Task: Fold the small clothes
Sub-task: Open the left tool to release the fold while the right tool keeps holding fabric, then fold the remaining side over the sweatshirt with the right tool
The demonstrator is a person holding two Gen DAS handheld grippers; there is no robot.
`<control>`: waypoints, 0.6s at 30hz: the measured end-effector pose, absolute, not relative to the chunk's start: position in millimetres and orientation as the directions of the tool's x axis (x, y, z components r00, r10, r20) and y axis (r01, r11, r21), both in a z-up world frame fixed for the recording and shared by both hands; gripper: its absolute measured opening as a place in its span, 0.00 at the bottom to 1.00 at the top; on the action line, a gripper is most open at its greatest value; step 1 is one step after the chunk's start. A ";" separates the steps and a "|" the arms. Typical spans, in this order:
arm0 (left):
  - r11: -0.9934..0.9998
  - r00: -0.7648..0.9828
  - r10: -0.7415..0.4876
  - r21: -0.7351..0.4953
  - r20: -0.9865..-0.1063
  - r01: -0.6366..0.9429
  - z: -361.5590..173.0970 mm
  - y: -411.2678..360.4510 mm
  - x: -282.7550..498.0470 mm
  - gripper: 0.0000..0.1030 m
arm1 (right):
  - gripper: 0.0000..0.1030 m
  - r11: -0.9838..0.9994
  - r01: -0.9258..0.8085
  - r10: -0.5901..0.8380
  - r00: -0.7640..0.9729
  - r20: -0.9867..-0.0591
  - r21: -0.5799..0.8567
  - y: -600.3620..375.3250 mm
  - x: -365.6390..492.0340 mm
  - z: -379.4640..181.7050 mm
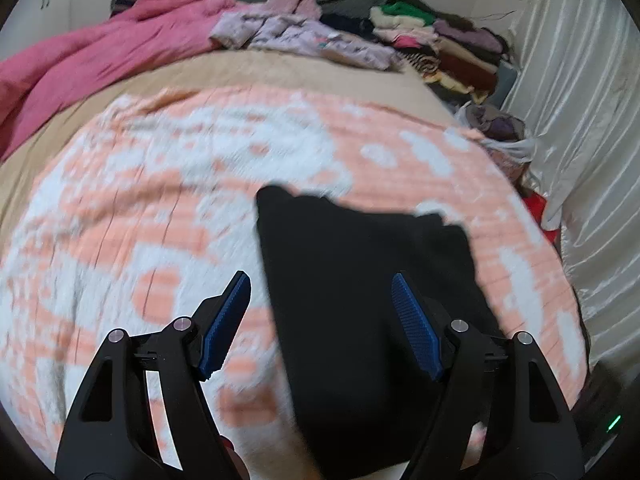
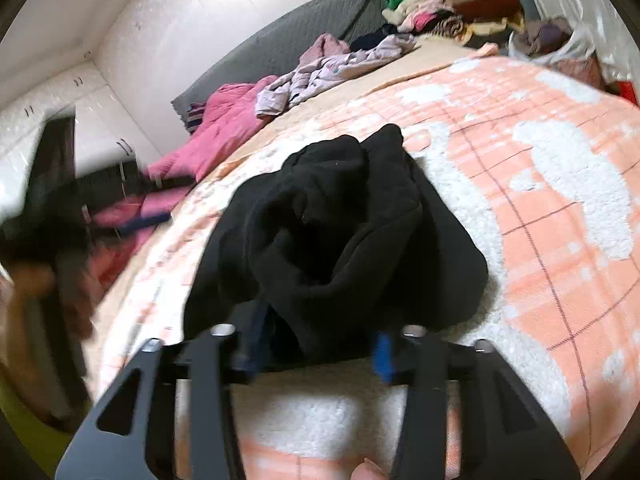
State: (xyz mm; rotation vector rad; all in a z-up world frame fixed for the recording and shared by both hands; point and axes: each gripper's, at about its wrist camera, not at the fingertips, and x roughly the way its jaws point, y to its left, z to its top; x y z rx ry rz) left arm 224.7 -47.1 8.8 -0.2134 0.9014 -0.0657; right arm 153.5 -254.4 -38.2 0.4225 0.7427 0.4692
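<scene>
Black garment (image 2: 336,232), crumpled on bed blanket (image 2: 560,208). Left claw (image 1: 320,320) released, garment between its fingers. Right claw (image 2: 316,350) apparently spread, cloth over it; grasp uncertain. Advised: pinch one edge, draw flat.

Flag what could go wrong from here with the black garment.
1. The black garment is bunched in a lump on the orange-and-white blanket; the right claw may pinch several layers at once and fold in creases.
2. The left claw is open over the garment's flat part; closing low could snag the fluffy blanket too.
3. Both views are motion-blurred, so edge placement may be off.
</scene>
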 end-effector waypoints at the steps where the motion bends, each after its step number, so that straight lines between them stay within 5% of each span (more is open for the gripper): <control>1: 0.977 0.614 -0.145 -0.212 -0.776 -0.037 3.7 -43.5 221.9 0.63 | 0.57 0.807 -0.254 0.553 0.641 -0.532 0.532 -256.7 155.7 -36.1; 6: 0.973 0.586 -0.168 -0.228 -0.793 -0.030 -18.6 -34.2 206.1 0.63 | 0.78 0.754 -0.281 0.627 0.577 -0.523 0.594 -258.7 179.2 -23.6; 16: 0.981 0.571 -0.170 -0.195 -0.803 0.019 -26.4 -48.8 198.0 0.63 | 0.80 0.774 -0.248 0.628 0.425 -0.652 0.583 -249.0 250.2 -29.9; 18: 0.981 0.570 -0.174 -0.194 -0.803 0.025 -26.3 -49.8 198.7 0.63 | 0.72 0.798 -0.273 0.601 0.435 -0.671 0.537 -243.6 251.8 -25.5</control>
